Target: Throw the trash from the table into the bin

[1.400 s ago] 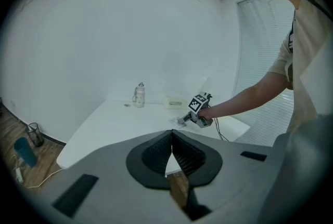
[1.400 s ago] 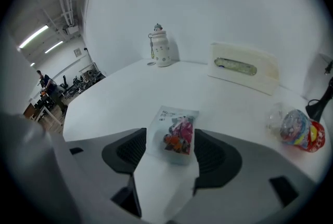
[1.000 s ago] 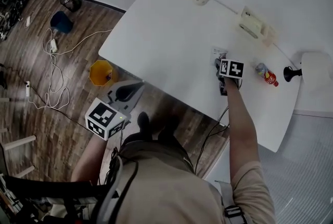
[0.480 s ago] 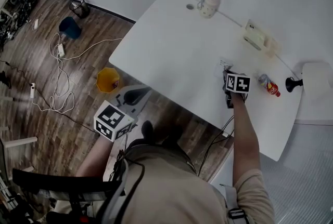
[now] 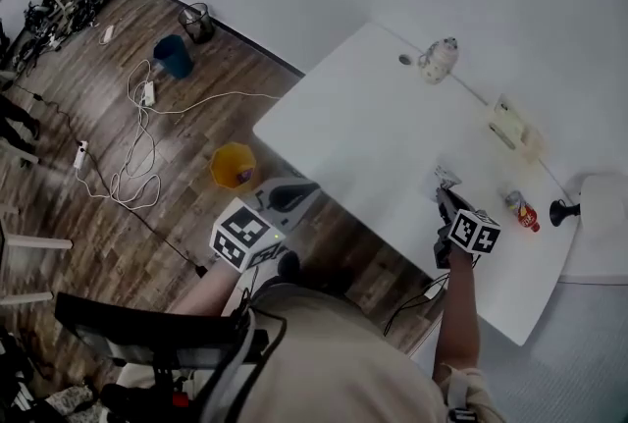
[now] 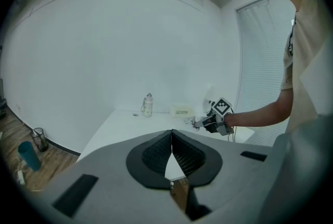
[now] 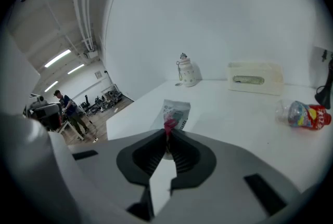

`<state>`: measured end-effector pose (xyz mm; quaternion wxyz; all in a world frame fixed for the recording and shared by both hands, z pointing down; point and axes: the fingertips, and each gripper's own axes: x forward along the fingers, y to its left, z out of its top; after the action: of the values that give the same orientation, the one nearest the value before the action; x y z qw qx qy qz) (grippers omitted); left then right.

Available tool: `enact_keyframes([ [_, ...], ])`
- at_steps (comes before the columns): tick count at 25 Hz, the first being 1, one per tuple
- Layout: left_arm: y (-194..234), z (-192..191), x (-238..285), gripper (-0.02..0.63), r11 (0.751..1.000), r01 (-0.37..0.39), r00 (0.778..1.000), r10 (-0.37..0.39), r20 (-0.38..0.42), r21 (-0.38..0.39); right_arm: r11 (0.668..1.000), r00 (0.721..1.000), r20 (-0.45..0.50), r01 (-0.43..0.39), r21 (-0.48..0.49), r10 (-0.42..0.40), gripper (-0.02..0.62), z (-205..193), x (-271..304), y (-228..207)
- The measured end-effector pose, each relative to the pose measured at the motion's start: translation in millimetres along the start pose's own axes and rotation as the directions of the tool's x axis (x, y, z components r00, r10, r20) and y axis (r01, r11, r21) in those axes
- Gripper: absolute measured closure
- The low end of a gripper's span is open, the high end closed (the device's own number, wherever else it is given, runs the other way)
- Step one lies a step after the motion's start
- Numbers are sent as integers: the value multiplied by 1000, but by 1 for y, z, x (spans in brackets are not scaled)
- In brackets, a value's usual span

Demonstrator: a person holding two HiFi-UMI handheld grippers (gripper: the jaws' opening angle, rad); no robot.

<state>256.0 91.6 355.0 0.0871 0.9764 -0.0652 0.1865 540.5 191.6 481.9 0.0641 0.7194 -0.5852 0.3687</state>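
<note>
Right gripper (image 7: 167, 140) jaws just closed, clamping wrapper (image 7: 175, 112); left gripper (image 6: 171, 146) clenched empty; yellow bin (image 5: 234, 166) (on floor) lies well left, past table (image 5: 353, 127) edge

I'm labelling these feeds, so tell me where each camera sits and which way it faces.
Head view: on the person's head, looking steeply down at the table, floor and yellow bin; shows the torso, left claw and right claw.
Left gripper view: on the shut, empty left claw, facing across the table; shows the right arm.
Right gripper view: on the right claw, its jaws just closed on a wrapper, facing a bottle.
Shared: both gripper views show the tissue box.
</note>
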Motion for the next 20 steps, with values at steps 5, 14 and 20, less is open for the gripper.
enact_keyframes([
  [5, 3, 5, 33, 592, 1000, -2, 1000, 2, 8, 22, 999, 998, 66, -24, 48, 21, 558, 13, 1, -16],
  [14, 19, 4, -48, 592, 999, 45, 995, -45, 86, 11, 1000, 996, 87, -2, 5, 2, 558, 5, -45, 66],
  [20, 43, -17, -62, 592, 999, 48, 994, -46, 99, -15, 1000, 994, 104, -29, -6, 30, 558, -3, -29, 99],
])
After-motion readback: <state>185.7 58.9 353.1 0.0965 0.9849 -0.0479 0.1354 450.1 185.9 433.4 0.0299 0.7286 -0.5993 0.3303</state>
